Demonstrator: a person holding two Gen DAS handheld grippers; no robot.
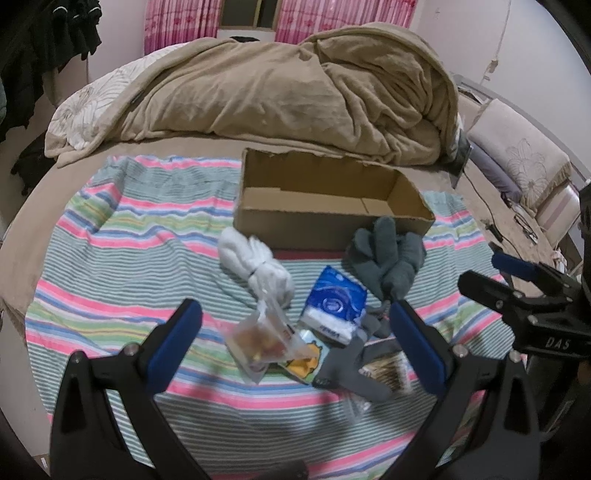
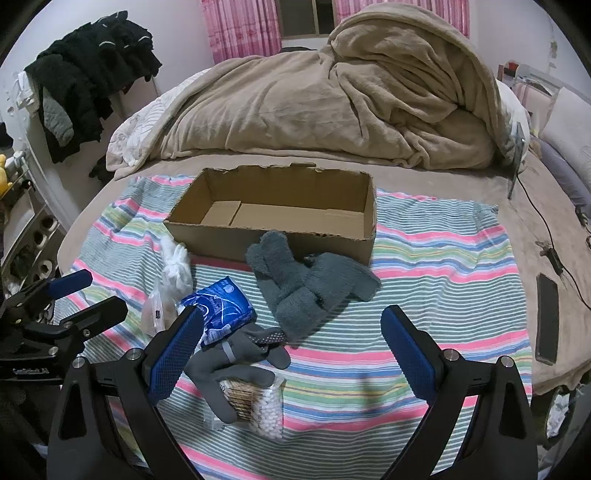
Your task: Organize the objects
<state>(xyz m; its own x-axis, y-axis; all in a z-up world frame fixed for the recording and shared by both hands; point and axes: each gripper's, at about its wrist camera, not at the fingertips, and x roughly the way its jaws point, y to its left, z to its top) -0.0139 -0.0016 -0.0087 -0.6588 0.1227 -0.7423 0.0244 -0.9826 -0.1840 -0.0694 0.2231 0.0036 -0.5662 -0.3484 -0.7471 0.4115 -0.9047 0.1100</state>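
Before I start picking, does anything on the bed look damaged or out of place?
The cardboard box has a ragged, torn back rim, and nothing is in it. The grey glove lies draped over the cotton swab pack, so the small items overlap in a heap. Nothing looks spilled.

A wide bed [image 2: 480, 236] fills the room, a tan blanket [image 2: 332, 99] heaped at its far side below pink curtains [image 2: 240, 26] flanking a dark window [image 2: 306, 16], dark clothes [image 2: 92, 70] hanging at the upper left against pale walls [image 1: 524, 33].
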